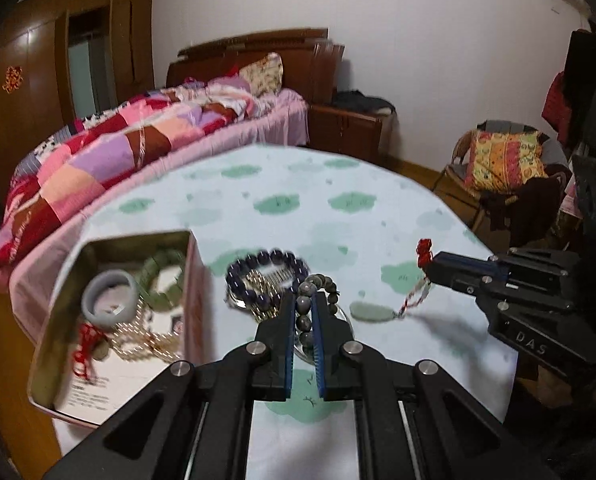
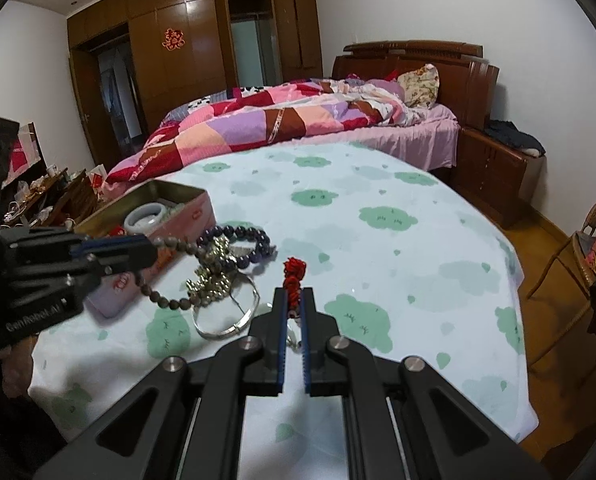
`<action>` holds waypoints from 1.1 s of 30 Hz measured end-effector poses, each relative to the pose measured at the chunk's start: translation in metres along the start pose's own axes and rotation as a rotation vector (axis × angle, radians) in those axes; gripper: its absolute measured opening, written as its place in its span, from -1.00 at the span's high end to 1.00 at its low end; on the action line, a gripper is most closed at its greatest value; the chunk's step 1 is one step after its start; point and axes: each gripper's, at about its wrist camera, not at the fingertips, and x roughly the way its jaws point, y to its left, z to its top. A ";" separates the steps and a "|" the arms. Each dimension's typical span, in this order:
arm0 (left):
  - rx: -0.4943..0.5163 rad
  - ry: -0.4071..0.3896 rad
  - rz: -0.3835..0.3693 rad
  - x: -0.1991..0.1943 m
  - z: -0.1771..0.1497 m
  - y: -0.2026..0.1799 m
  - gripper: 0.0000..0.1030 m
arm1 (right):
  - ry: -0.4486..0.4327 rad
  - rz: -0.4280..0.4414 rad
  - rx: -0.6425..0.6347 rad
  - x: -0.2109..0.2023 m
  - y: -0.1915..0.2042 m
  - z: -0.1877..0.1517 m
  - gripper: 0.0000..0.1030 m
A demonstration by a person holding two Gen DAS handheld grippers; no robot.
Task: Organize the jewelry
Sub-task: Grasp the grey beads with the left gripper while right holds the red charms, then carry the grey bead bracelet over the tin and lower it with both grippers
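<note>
Jewelry heads for the tin (image 1: 110,240) at ten o'clock, so we keep left jaws clamped on beads (image 1: 304,316), right on cord (image 2: 294,280).

White walls (image 2: 378,0) enclose a bedroom: a wooden-headboard bed (image 2: 418,60) under a patchwork quilt (image 2: 258,120), a glossy brown wardrobe (image 2: 158,40), a wooden floor (image 2: 558,280), and a cushioned rattan chair (image 1: 506,160).

A home bedroom. A bed (image 2: 298,128) with a patchwork quilt (image 2: 258,120), a pillow (image 2: 420,84) and a wooden headboard (image 2: 450,68) stands against the white wall. Left of the bed runs a brown wardrobe (image 2: 170,40); right of it a nightstand (image 2: 494,168), then a cushioned chair (image 1: 502,160). Before the bed, a table (image 2: 378,240) in cloud-print cloth.
</note>
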 end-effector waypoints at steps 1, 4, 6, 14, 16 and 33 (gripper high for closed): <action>0.001 -0.011 0.005 -0.004 0.002 0.001 0.86 | -0.007 0.001 -0.002 -0.002 0.001 0.002 0.85; -0.002 -0.031 0.016 -0.009 0.006 0.005 0.86 | -0.024 0.005 -0.012 -0.007 0.007 0.009 0.85; -0.005 -0.044 0.031 -0.013 0.008 0.010 0.86 | -0.039 0.009 -0.021 -0.010 0.011 0.015 0.85; -0.044 -0.081 0.094 -0.030 0.012 0.037 0.86 | -0.089 0.036 -0.071 -0.018 0.030 0.038 0.85; -0.054 -0.091 0.120 -0.035 0.012 0.047 0.86 | -0.102 0.044 -0.086 -0.019 0.036 0.044 0.85; -0.164 -0.087 0.267 -0.048 0.003 0.125 0.86 | -0.148 0.132 -0.215 -0.002 0.092 0.084 0.86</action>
